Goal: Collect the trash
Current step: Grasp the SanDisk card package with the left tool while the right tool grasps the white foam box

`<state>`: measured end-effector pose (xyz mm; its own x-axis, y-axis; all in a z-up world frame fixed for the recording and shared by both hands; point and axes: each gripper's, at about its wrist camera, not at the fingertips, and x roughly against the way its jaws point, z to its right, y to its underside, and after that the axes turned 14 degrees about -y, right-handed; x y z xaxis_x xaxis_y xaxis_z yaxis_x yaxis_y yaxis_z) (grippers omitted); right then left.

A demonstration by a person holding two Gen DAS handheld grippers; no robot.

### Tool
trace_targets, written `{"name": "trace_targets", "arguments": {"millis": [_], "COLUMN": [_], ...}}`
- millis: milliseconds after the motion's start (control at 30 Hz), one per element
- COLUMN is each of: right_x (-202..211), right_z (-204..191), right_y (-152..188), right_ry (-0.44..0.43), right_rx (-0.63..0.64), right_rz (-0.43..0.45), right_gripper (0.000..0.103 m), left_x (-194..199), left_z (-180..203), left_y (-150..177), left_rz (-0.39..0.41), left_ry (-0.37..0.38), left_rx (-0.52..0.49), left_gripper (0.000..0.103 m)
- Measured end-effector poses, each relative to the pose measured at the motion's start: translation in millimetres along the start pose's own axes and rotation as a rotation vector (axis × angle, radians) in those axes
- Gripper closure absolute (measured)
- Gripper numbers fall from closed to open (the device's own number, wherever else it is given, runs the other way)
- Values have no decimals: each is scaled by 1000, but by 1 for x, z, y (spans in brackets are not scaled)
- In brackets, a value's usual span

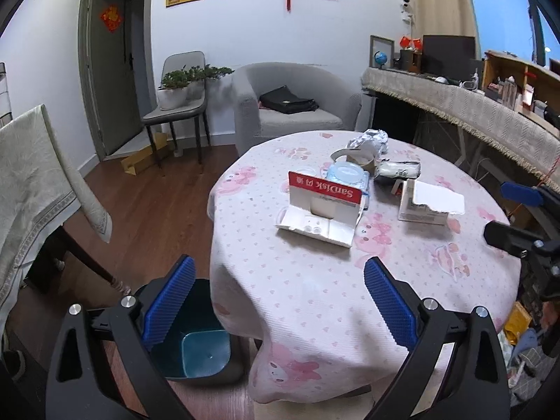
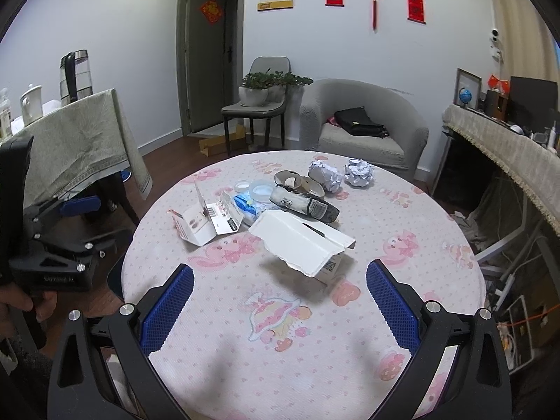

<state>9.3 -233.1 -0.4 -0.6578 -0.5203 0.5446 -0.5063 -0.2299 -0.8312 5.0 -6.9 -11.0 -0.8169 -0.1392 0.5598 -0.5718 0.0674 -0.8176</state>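
Left hand-held gripper [image 1: 278, 301]: jaws apart, holding nothing, low in the frame over the near edge of the round worktop [image 1: 315, 280]. The trash bin [image 1: 196, 343] sits on the floor at lower left, just under the left finger. Right hand-held gripper [image 2: 280, 306]: jaws apart, likewise unloaded.

Trash lies beyond both grippers, at mid-frame, well apart from the fingers. Nearest the right gripper: one torn white box [image 2: 302, 245]. Left of it: one opened SanDisk card package [image 2: 206, 220]. Behind: one blue packet [image 2: 250, 206], one flattened grey wrapper [image 2: 304, 204], two crumpled paper balls [image 2: 358, 172].
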Motion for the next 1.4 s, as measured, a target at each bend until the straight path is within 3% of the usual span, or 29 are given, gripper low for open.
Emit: {"name": "trace_targets", "arguments": {"millis": [533, 767, 1400], "right_x": [-27, -37, -81], "right_z": [2, 9, 33], "right_y": [-5, -23, -36], "right_ry": [105, 123, 208], "right_rx": [-156, -245, -406], "right_rz": [12, 38, 4], "right_gripper": [3, 3, 3], "left_x": [-17, -35, -83], "left_z": [7, 14, 22], "left_y": [-9, -14, -26], "left_rz": [12, 13, -44], "left_ry": [188, 279, 363], "left_rx": [-79, -118, -175], "left_gripper": [19, 19, 11]}}
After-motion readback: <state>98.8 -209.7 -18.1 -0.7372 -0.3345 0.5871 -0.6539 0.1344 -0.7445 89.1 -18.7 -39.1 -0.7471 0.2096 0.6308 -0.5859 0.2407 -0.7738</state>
